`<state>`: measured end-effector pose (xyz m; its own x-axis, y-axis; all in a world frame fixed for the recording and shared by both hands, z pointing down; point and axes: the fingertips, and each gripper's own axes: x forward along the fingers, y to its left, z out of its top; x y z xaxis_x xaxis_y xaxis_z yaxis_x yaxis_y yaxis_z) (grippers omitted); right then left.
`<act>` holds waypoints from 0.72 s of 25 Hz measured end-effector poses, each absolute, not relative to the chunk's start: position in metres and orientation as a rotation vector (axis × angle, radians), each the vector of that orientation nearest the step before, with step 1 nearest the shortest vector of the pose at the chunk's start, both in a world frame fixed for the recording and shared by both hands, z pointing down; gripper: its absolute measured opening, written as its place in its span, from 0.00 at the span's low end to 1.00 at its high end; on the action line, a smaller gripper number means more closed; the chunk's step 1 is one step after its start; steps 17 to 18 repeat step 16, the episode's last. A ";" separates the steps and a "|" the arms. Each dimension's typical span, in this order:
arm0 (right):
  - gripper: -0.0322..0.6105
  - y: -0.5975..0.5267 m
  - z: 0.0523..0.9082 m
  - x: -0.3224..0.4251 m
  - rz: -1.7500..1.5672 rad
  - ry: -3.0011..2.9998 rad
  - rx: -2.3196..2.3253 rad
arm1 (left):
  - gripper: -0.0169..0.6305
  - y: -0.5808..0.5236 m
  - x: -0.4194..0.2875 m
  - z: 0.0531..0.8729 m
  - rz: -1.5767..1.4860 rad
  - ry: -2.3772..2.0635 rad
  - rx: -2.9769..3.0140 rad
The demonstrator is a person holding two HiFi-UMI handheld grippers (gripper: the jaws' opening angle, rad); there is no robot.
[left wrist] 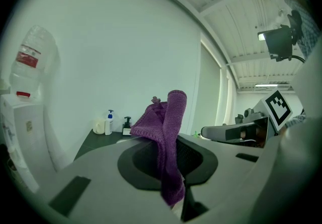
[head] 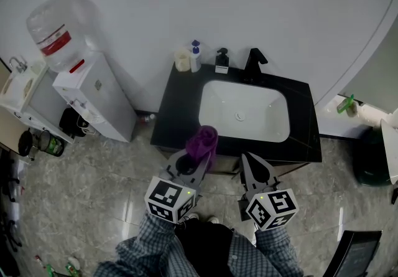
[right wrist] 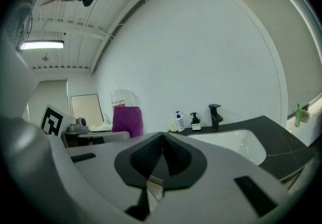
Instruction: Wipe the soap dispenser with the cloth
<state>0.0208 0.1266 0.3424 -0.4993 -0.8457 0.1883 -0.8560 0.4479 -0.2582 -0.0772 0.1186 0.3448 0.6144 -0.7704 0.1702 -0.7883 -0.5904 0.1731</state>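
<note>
From the head view I see both grippers low in frame, short of the counter (head: 180, 107). The left gripper (head: 198, 159) carries the purple cloth (head: 203, 141), which covers its tips. The right gripper (head: 247, 157) shows a narrow black point. The dispenser (head: 222, 61) stands at the counter's back edge, between a blue-capped bottle (head: 194, 56) and the tap (head: 254, 64), well apart from the cloth.

The left gripper view shows what the head view cannot. The jaws are clamped on the cloth, which stands up past the tips and hangs down the seam. The dispenser is small and far behind it.

The right gripper view shows its jaws pressed together with nothing between them. The basin (right wrist: 241, 145) is cut off at the right.
</note>
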 end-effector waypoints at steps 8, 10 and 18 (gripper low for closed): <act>0.08 0.127 0.340 0.020 0.497 -2.652 1.550 | 0.11 0.121 -0.073 0.341 0.109 -1.271 2.616; 0.08 0.127 0.340 0.020 0.501 -2.653 1.549 | 0.11 0.121 -0.072 0.341 0.109 -1.270 2.617; 0.08 0.130 0.343 0.018 0.479 -2.636 1.540 | 0.11 0.123 -0.074 0.341 0.115 -1.273 2.618</act>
